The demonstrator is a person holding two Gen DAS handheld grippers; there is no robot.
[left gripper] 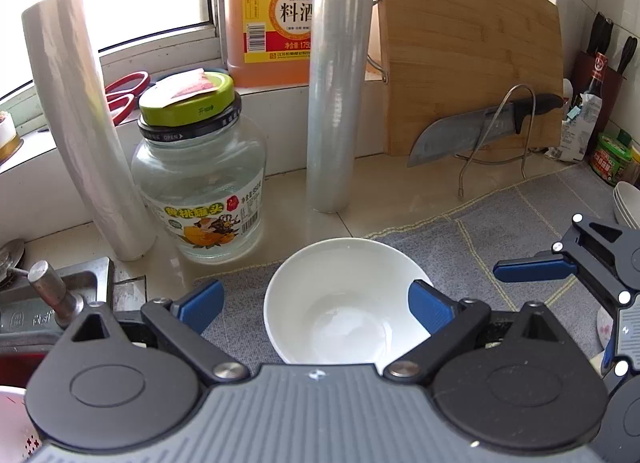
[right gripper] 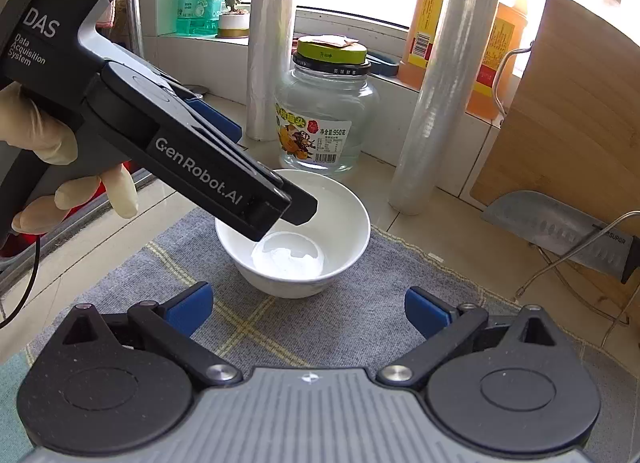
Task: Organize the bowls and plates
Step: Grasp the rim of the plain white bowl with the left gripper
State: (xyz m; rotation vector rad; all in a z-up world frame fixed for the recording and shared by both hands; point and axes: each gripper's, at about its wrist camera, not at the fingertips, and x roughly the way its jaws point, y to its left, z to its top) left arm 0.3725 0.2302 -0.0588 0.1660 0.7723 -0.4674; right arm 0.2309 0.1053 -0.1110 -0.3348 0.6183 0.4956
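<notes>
**Left gripper closing in on the white bowl**

The grey mat (right gripper: 120,263) is covering the countertop (left gripper: 360,207) in front of the window sill, and the white bowl (right gripper: 296,247) is sitting upright on it, near the mat's back edge, just in front of the glass jar (right gripper: 326,119) and the clear film roll (right gripper: 440,103). A second stack of white dishes (left gripper: 628,203) is showing at the far right edge of the left wrist view; how many there are cannot be told.

The step in hand looks like picking up this bowl. The left gripper (left gripper: 316,303), held in a gloved hand (right gripper: 60,167), is reaching down over the rim with its fingers standing wide; one blue pad (left gripper: 430,309) is lying over the bowl's right side, and whether it is touching the rim cannot be told. The right gripper (right gripper: 308,311) is hovering in front of the bowl, fingers also wide, holding nothing.

The next move probably calls for the left fingers straddling the rim wall and closing on it before lifting, the glazed surface likely being slippery.
</notes>
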